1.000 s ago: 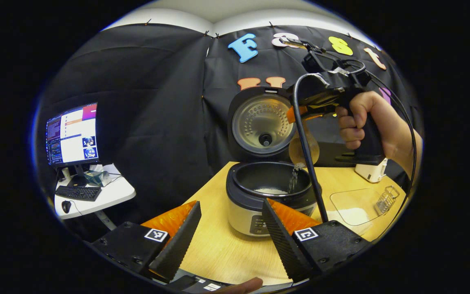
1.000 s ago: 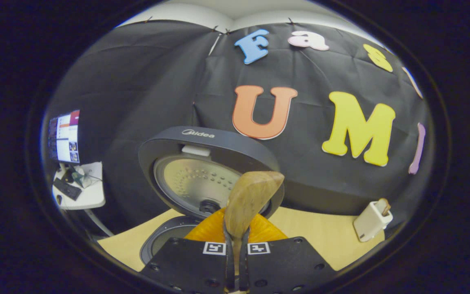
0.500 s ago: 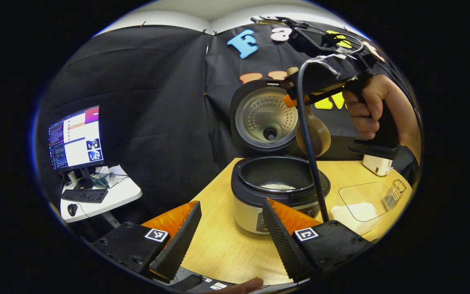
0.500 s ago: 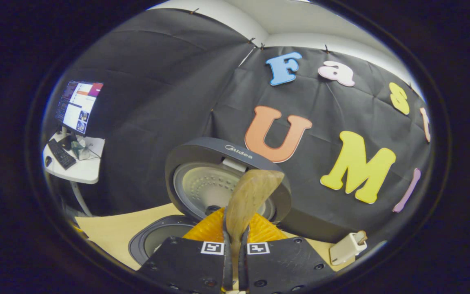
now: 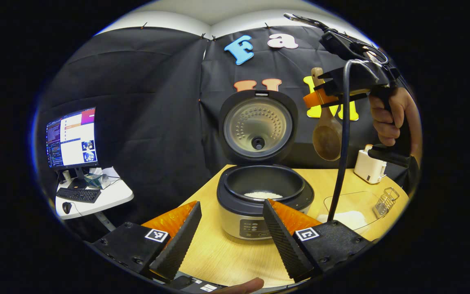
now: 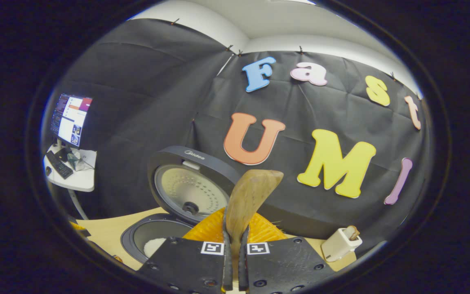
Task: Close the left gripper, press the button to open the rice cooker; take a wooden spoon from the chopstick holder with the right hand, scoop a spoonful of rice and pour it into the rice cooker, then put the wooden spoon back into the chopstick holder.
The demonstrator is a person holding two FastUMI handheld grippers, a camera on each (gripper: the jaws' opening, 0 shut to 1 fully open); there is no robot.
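The rice cooker (image 5: pixel 259 222) stands open on the wooden table, lid (image 5: pixel 257 126) upright, with a small heap of white rice (image 5: pixel 262 195) in its dark pot. My left gripper (image 5: pixel 231 241) hangs open in front of the cooker, holding nothing. To the upper right of the cooker a hand holds my right gripper (image 5: pixel 316 98), shut on the wooden spoon (image 5: pixel 327 139), whose empty bowl hangs downward beside the lid. In the right gripper view the spoon (image 6: pixel 251 196) sticks up between the shut fingers of that gripper (image 6: pixel 235 241). The white chopstick holder (image 5: pixel 369 166) stands at the table's right rear.
A clear tray (image 5: pixel 341 200) with a pile of rice lies right of the cooker, and a small wire basket (image 5: pixel 386 198) sits beside it. Off the table to the left stands a side table (image 5: pixel 104 196) carrying a monitor (image 5: pixel 72 139) and a keyboard.
One second ago rice fell from the spoon into the pot. The right gripper has since lifted and swung right with the emptied spoon, clear of the pot. The left gripper stays open.
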